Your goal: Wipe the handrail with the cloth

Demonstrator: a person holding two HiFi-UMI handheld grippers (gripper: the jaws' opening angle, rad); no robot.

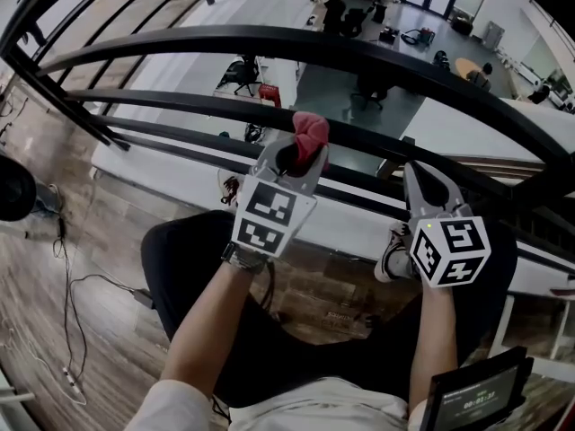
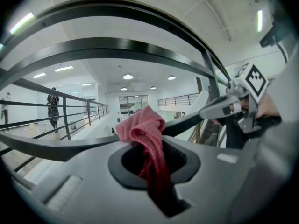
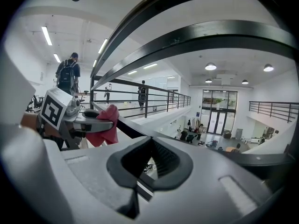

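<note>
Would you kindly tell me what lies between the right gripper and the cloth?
Only the black handrail bars run between the right gripper and the cloth; the head view shows this.

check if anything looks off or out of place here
Nothing stands out. The red cloth sits bunched in the left tongs, ready for wiping; the right tongs are shut and empty; the handrail looks undamaged.

We count two grippers, the left gripper (image 1: 301, 155) and the right gripper (image 1: 415, 176). There are two marker cubes, one cube (image 1: 265, 214) on the left tool and a second cube (image 1: 449, 251) on the right. We see one red cloth (image 1: 310, 131). There is one top handrail (image 1: 269, 39), with at least two dark bars (image 1: 180, 104) below it. One screen (image 1: 476, 391) shows. In the right gripper view we count three people (image 3: 67, 71) on the walkway.
</note>
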